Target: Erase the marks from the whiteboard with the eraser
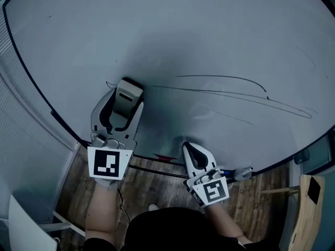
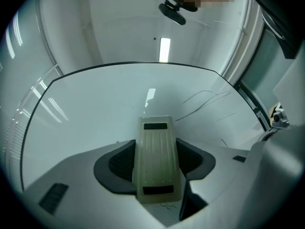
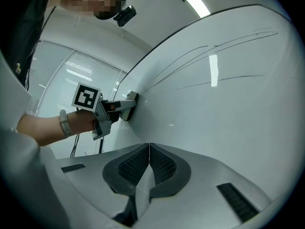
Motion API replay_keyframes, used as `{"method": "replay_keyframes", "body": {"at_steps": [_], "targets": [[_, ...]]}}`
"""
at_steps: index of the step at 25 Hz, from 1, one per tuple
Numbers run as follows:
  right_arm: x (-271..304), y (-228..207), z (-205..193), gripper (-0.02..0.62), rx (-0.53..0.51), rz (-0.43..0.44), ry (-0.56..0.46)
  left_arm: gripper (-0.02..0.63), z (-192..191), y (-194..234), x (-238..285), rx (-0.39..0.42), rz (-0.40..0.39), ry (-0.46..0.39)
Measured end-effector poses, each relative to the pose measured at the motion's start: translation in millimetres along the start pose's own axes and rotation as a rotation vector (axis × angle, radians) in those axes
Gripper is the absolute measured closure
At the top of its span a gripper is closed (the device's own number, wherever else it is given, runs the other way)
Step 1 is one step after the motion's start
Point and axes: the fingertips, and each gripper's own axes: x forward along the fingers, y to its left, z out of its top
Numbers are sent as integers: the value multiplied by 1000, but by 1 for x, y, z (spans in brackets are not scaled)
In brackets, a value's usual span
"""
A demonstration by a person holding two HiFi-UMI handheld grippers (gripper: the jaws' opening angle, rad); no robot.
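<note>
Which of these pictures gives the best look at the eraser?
The left gripper view: the eraser fills its centre, clamped between the jaws. The head view shows its back against the whiteboard; the right gripper view shows it small, side-on.

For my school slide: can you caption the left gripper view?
Left gripper holds the eraser on the whiteboard, pen lines to its right.
</note>
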Motion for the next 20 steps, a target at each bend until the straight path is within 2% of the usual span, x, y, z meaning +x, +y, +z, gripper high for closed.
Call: {"method": "replay_keyframes", "body": {"at_steps": [2, 5, 9, 13, 20], "targets": [[10, 11, 0, 566, -3, 23, 2, 342, -9, 37, -8, -43, 32, -12], [19, 23, -1, 566, -12, 50, 8, 342, -14, 79, -18, -210, 99, -26], [25, 32, -1, 566, -18, 68, 9, 342, -17, 110, -23, -390, 188, -56], [23, 34, -2, 566, -23, 76, 12, 342, -16, 112, -24, -472, 274, -78], [0, 18, -2, 566, -25, 56, 16, 344, -4, 83, -13, -566, 343, -115]]}}
